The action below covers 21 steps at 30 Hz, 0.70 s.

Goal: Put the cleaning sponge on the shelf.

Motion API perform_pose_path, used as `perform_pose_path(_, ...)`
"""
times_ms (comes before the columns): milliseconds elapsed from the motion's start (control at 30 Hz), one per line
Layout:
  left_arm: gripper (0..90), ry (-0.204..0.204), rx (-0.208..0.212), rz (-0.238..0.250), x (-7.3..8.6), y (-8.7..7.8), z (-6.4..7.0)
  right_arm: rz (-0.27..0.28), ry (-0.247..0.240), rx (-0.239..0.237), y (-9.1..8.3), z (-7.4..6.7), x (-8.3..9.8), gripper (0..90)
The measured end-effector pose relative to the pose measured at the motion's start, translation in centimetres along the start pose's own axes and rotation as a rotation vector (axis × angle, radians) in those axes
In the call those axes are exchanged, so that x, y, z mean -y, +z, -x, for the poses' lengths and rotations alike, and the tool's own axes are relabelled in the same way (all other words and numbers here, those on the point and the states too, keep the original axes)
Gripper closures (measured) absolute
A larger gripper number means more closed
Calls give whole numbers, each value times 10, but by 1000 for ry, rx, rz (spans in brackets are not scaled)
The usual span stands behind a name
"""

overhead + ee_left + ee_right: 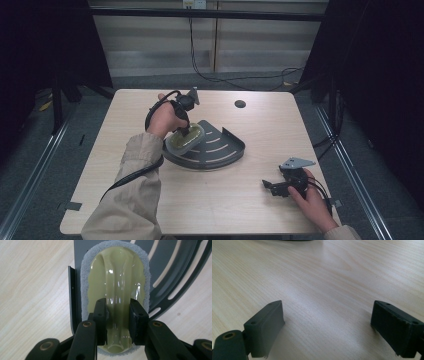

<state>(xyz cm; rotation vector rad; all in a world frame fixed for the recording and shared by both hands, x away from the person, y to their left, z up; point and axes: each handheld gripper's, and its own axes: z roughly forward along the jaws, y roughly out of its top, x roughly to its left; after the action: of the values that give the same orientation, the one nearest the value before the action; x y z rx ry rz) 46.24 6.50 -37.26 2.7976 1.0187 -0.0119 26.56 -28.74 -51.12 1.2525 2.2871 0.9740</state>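
Two hand-held grippers: the left hand-held gripper (118, 322) clamps the raised handle of a yellow-green scrubbing pad (116, 285) lying on the dark slotted corner rack (220, 147); the right hand-held gripper (329, 327) rests open on the worktop (240, 200). Likely scrubbing step; next, slide the pad across the rack while pressing evenly.

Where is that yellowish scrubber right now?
In the high view the scrubber sits left of the table's middle, on the left edge of the dark rack, with the left gripper shut on its handle.
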Motion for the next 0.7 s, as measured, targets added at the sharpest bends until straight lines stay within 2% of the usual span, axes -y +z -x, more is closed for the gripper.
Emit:
perform_pose_path(133, 712, -12, 4, 2, -1, 5, 0, -1, 1, 1, 0, 0, 0, 106)
perform_pose_path(400, 712, -2, 9, -2, -3, 12, -2, 2, 0, 1, 0, 0, 0, 106)
perform_pose_path(700, 712, -3, -7, -5, -5, 21, -1, 4, -2, 2, 0, 0, 1, 106)
